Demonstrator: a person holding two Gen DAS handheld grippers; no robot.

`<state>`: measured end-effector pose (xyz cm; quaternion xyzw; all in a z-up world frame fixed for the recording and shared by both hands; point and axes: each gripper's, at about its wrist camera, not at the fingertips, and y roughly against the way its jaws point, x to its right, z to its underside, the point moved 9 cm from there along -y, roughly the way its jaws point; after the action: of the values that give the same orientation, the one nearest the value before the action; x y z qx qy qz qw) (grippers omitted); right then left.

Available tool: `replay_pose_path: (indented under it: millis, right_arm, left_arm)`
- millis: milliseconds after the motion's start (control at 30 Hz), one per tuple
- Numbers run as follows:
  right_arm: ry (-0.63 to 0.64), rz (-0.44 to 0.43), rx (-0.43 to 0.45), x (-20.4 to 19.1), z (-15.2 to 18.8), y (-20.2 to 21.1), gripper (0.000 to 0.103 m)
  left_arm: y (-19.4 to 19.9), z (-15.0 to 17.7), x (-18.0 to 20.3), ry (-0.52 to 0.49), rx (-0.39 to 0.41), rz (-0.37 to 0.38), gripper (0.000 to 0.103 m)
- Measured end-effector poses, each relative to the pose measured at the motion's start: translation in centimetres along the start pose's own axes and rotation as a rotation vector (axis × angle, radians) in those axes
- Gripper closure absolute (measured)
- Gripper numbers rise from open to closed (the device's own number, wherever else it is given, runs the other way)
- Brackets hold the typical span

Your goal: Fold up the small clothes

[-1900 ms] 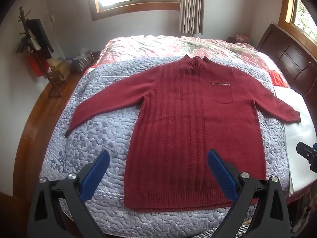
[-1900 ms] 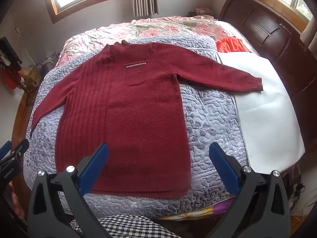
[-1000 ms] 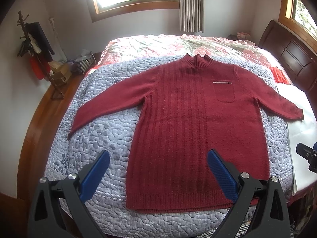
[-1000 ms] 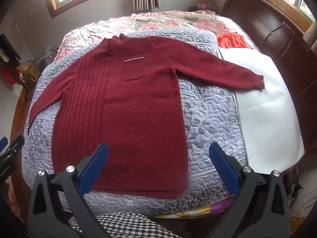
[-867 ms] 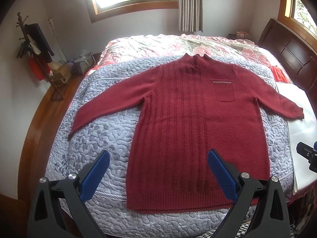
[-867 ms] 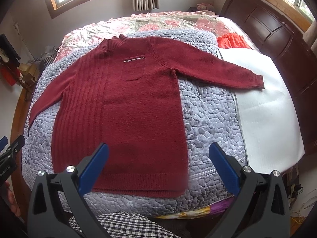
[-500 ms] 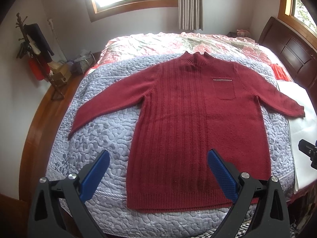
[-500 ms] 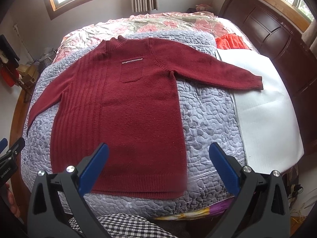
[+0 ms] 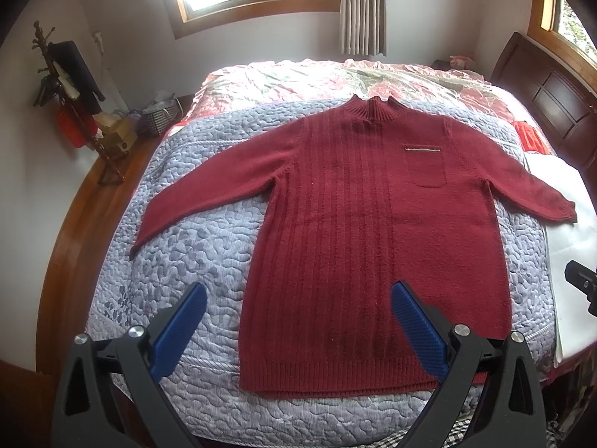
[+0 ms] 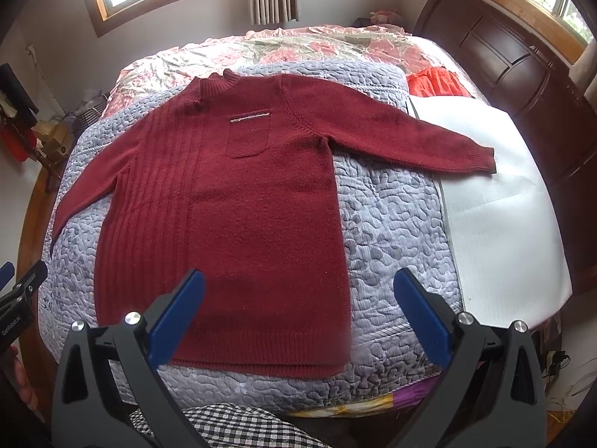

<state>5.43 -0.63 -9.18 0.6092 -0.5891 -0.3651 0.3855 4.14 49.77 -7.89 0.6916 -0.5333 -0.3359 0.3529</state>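
The left gripper (image 9: 296,323) filled the bottom of the left wrist view with its blue-padded fingers (image 9: 179,330) spread wide apart and nothing between them. It hovered above the lower hem of the sweater, clear of the cloth. The right gripper (image 10: 298,311) sat the same way at the bottom of the right wrist view, its fingers (image 10: 419,315) spread wide and empty, above the sweater's lower right corner and the bare quilt beside it.

The dark red sweater (image 9: 373,231) lay flat and face up in the centre of both frames, collar toward the top, hem toward the bottom, both sleeves stretched out sideways. A small chest pocket (image 10: 248,136) with a pale trim line showed right of its midline. It rested on a grey-blue quilt (image 10: 391,224). The cuff of the sleeve at frame right reached onto a white sheet (image 10: 496,216) at the right edge of the bed.

Above the collar lay a pink floral bedspread (image 9: 317,80). An orange-red cloth (image 10: 436,82) sat at upper right in the right wrist view, near the dark wooden headboard (image 10: 503,52). A coat stand (image 9: 71,86) stood at the upper left of the left wrist view. Checked fabric (image 10: 231,425) showed at the bottom of the right wrist view.
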Motion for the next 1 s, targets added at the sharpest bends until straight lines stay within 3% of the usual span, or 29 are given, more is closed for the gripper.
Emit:
replay_pose_path:
  millis: [1000]
  right_arm:
    - [0.006, -0.001, -0.001, 0.61, 0.06, -0.41, 0.003]
  left_arm:
    - [0.03, 0.14, 0.45, -0.006, -0.007, -0.013, 0.004]
